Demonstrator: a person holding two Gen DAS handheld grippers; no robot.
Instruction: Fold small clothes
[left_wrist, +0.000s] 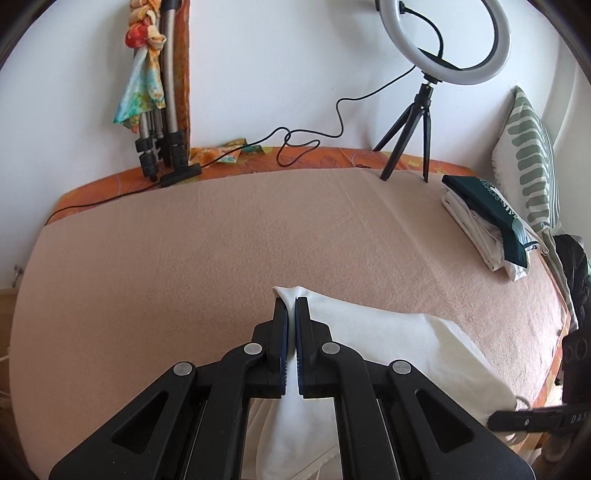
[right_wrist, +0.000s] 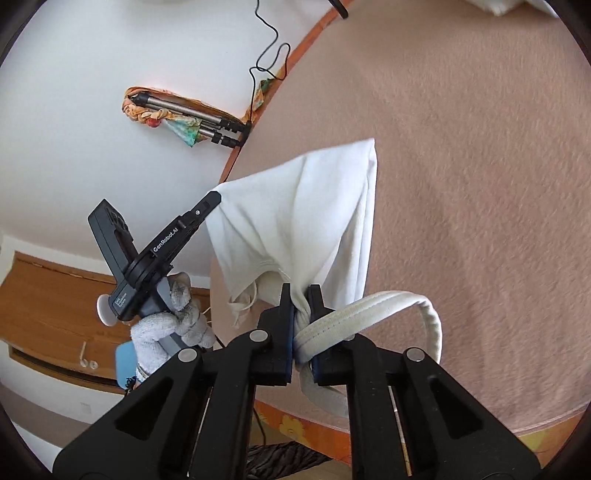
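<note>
A small white garment (left_wrist: 388, 339) hangs stretched between both grippers above the pink blanket (left_wrist: 184, 258). My left gripper (left_wrist: 291, 302) is shut on one corner of it. In the right wrist view the garment (right_wrist: 295, 206) spreads out in front of me. My right gripper (right_wrist: 301, 291) is shut on its bunched edge, with a thick white strap (right_wrist: 369, 306) looping out to the right. The left gripper (right_wrist: 212, 197) shows there too, held by a gloved hand (right_wrist: 173, 317) and clamped on the garment's far corner.
A stack of folded clothes (left_wrist: 484, 225) lies at the blanket's right side beside a striped pillow (left_wrist: 528, 155). A ring light on a tripod (left_wrist: 424, 110) and folded tripod legs (left_wrist: 162, 110) stand at the back wall. A cable (left_wrist: 295, 144) runs along the bed's far edge.
</note>
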